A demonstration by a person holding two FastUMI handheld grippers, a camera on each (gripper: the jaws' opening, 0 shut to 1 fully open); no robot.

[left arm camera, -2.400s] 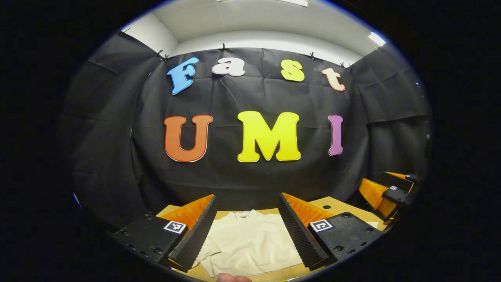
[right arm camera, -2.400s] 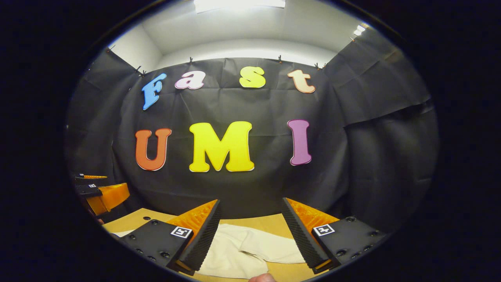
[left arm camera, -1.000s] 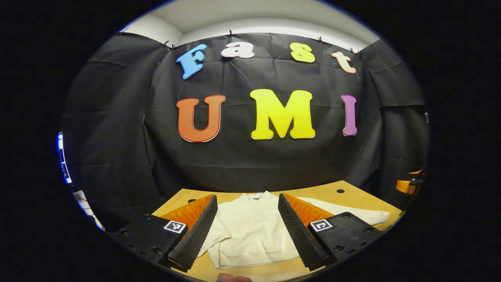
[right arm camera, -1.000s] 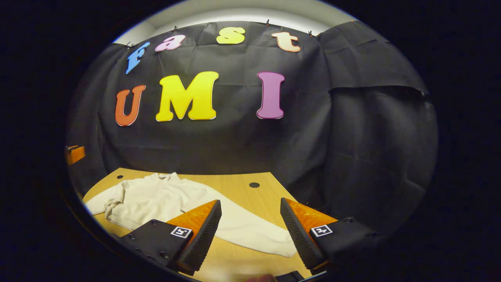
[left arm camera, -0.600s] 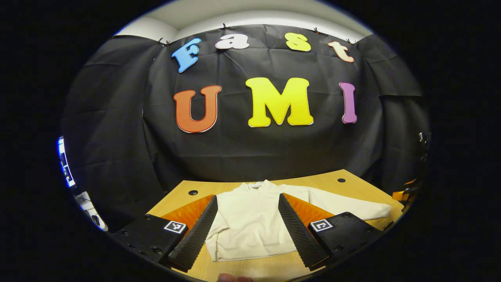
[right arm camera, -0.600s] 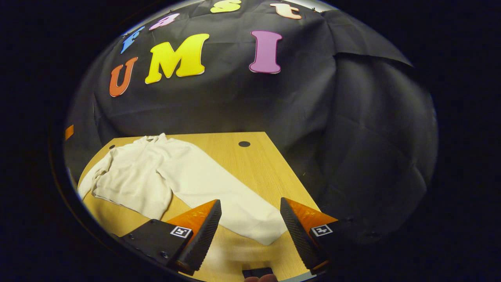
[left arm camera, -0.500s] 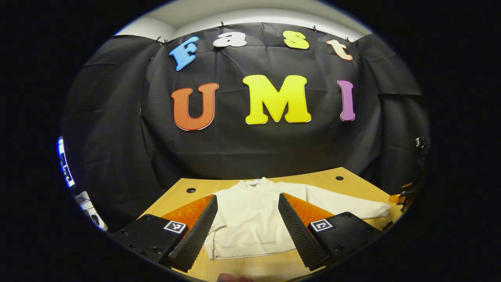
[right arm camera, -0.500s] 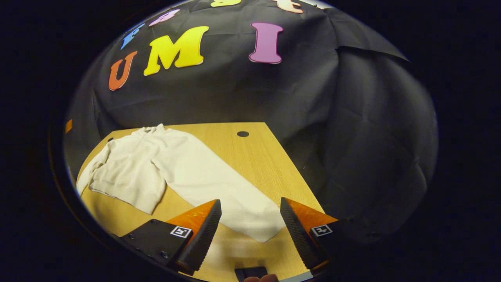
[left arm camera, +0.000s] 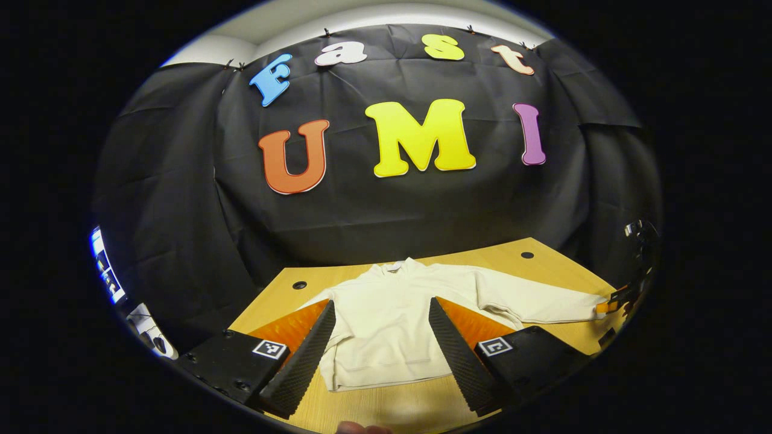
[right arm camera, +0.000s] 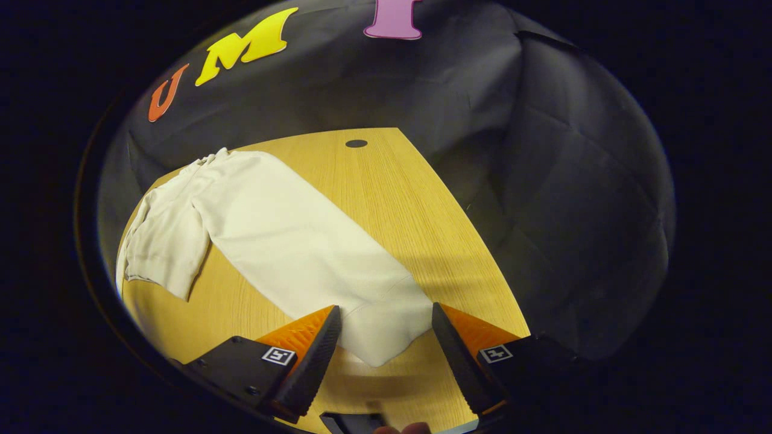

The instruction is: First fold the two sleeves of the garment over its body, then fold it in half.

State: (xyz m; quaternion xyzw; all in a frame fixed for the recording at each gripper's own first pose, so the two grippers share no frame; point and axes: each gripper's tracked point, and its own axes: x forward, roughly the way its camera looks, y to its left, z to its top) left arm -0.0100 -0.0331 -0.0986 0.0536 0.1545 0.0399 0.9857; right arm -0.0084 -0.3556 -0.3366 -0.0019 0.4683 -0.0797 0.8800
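1. Looking along the left tongs, we see a cream garment lying flat on a wooden desk, collar toward the black cloth wall and hem toward us.
2. The left tongs are spread wide, hanging above the hem with the garment's body showing between the fingers; whether they touch the cloth we cannot tell.
3. One sleeve runs out to the right across the desk, its cuff close to the desk's right edge, where a bit of orange and black gear sits beside it.
4. In the right gripper view the same sleeve stretches diagonally toward us, and its cuff lies between the fingers of the right tongs.
5. The right tongs are also wide apart, one finger on each side of the cuff, not pressing on it.
6. Each finger block carries a small square black-and-white marker; the pattern holds no words we can read.
7. Two round dark holes mark the desk's far corners, another hole showing in the right gripper view.
8. Beyond the wall's left edge, something bright with blue and white shows, too blurred to make out.
9. A fingertip peeks in at the bottom of the left gripper view.
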